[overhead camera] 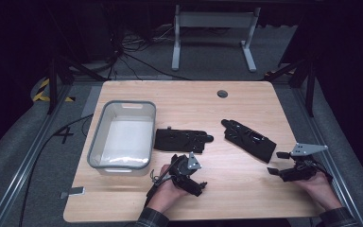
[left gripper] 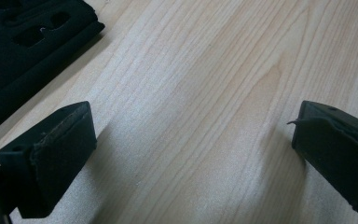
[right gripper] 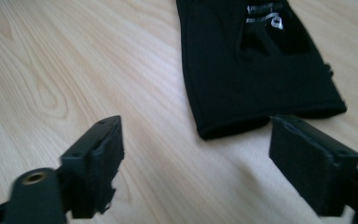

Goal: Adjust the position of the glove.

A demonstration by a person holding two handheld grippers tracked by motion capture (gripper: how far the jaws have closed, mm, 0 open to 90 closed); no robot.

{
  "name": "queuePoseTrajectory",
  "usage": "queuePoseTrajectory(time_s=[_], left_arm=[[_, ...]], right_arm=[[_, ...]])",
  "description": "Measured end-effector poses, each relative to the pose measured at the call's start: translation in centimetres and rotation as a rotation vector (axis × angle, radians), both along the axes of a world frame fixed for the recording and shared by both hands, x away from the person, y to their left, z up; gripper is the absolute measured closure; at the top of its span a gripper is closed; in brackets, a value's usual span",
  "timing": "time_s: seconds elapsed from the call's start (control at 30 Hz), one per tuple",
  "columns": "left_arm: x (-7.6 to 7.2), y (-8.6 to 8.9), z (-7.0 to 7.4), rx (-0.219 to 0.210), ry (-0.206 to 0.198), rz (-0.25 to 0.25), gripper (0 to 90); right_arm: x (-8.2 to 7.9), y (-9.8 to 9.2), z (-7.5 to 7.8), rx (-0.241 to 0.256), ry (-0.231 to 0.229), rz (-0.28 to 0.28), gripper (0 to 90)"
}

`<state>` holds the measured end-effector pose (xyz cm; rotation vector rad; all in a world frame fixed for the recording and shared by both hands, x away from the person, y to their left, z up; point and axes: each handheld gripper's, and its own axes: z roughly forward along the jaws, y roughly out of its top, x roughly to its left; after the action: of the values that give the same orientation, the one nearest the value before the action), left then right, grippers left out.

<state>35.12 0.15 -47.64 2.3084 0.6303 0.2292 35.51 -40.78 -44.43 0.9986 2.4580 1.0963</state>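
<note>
Here, both grippers hover open over the table (overhead camera: 246, 194), the right gripper (overhead camera: 275, 163) nearest the right glove (overhead camera: 248, 138), whose cuff lies just ahead of it, long axis slanting away, while the left gripper (overhead camera: 202, 180) sits below the left glove (overhead camera: 182, 140).

Table (overhead camera: 246, 189): pale wood grain, rounded corners, round grommet (overhead camera: 222, 93) near far edge. On it, left side: grey plastic bin (overhead camera: 96, 142), long axis running near to far. Just right of the bin, a black glove (overhead camera: 182, 140) lying flat. Further right, well apart, a second black glove (overhead camera: 248, 138), flat, angled, cuff toward the near right.
</note>
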Motion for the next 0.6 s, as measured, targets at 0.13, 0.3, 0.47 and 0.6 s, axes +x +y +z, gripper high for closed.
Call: queuePoseTrajectory(time_s=[0.13, 0.3, 0.47, 0.6], left_arm=[[0.1, 0.1, 0.0, 0.002, -0.001, -0.008, 0.1], [0.1, 0.1, 0.0, 0.002, -0.002, -0.009, 0.1], [0.0, 0.1, 0.0, 0.003, -0.002, -0.009, 0.5], [0.0, 0.1, 0.0, 0.003, -0.002, -0.009, 0.4]], right_arm=[[1.1, 0.4, 0.6, 0.000, -0.015, 0.019, 37.2], [1.8, 0.7, 0.9, -0.002, -0.032, 0.030, 52.8], [2.7, 1.1, 1.4, 0.010, -0.037, 0.048, 70.9], [3.7, 1.4, 1.6, 0.019, -0.034, 0.046, 88.7]])
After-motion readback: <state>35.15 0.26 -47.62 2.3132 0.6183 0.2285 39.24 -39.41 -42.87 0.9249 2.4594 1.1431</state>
